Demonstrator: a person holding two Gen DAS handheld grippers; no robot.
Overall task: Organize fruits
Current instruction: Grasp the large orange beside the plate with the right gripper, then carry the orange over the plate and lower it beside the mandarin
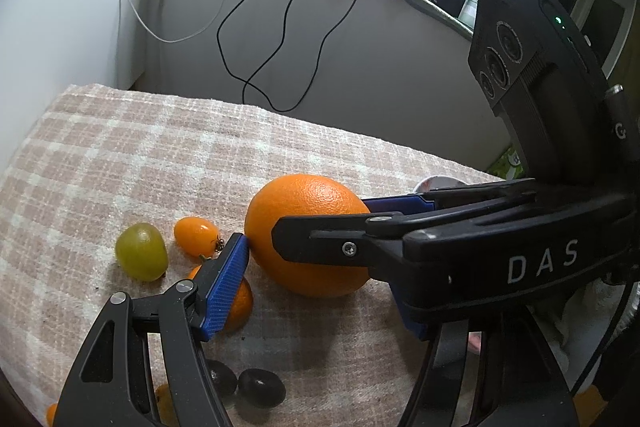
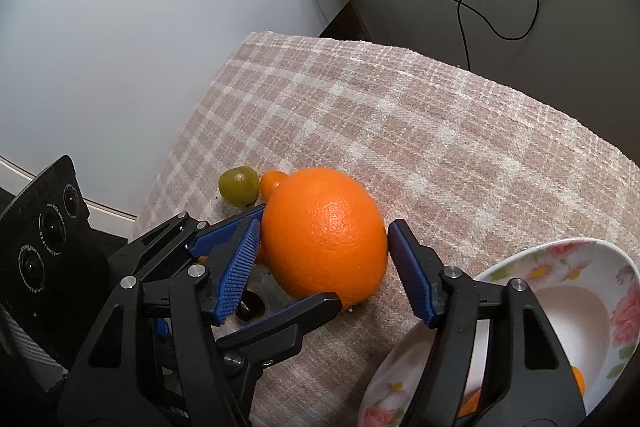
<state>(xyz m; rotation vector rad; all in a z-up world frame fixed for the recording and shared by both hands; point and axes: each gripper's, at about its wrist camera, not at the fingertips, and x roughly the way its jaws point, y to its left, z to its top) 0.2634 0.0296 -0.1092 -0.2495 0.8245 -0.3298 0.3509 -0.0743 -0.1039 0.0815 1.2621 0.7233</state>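
Note:
A large orange (image 2: 324, 239) rests on the plaid cloth (image 2: 440, 131), and both grippers hold their fingers around it crosswise. My left gripper (image 1: 312, 259) has its blue pads against the orange's sides and is shut on it. The far pad is mostly hidden behind the right gripper's body. My right gripper (image 2: 325, 225) straddles the same orange. Its left pad (image 2: 240, 267) touches the peel, while the right pad (image 2: 412, 267) stands a sliver away. A green grape (image 1: 141, 251) and a small oval orange fruit (image 1: 196, 235) lie just beyond.
A floral bowl (image 2: 568, 259) with orange pieces inside sits at the right, close to the right gripper. Dark grapes (image 1: 262, 387) and another small orange fruit (image 1: 242, 303) lie near the left gripper's fingers. Cables hang on the wall behind the table's far edge.

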